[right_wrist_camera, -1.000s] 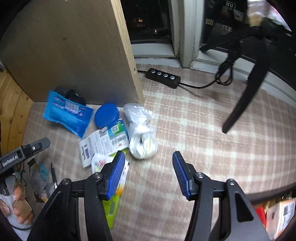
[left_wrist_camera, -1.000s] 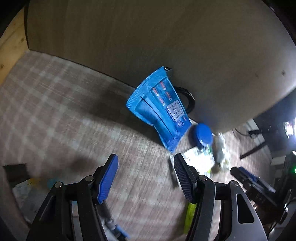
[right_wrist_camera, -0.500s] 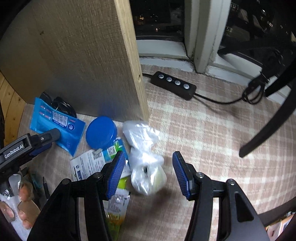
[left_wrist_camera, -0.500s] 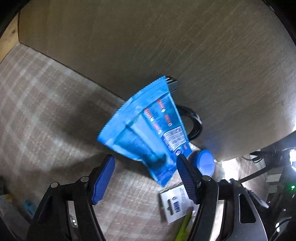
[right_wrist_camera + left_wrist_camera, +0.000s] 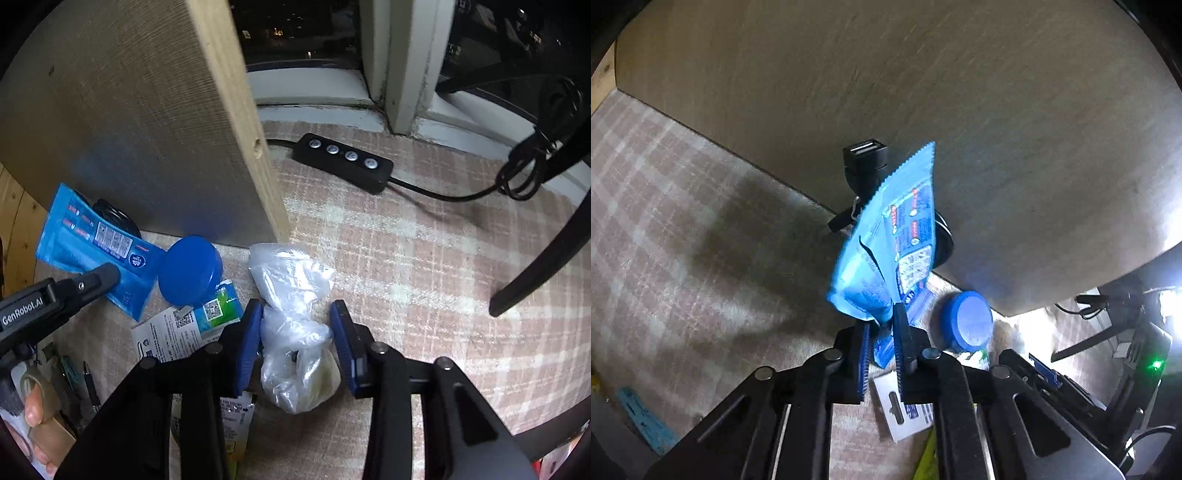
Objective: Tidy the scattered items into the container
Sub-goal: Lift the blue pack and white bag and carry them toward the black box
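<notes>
A blue foil packet (image 5: pixel 886 251) stands crumpled against the wooden board, and it shows in the right wrist view too (image 5: pixel 85 240). My left gripper (image 5: pixel 882 319) is closing, its pads pinching the packet's lower corner. A clear plastic bag (image 5: pixel 291 280) with something pale inside lies on the checked cloth. My right gripper (image 5: pixel 295 308) straddles the bag, its jaws closing, the pads close against its sides without squeezing it. A round blue lid (image 5: pixel 190 271) and a printed card (image 5: pixel 177 332) lie between the two items. No container is in view.
An upright wooden board (image 5: pixel 147 129) backs the items, with a black plug and cable (image 5: pixel 866 162) behind the packet. A black switch box (image 5: pixel 343 162) with its cord lies further back. A dark chair leg (image 5: pixel 546 266) stands at right. A person's fingers (image 5: pixel 35 410) are at lower left.
My left gripper moved in on the blue packet and closed on its corner, bunching it upright. My right gripper sank over the clear bag and its jaws narrowed around it.
</notes>
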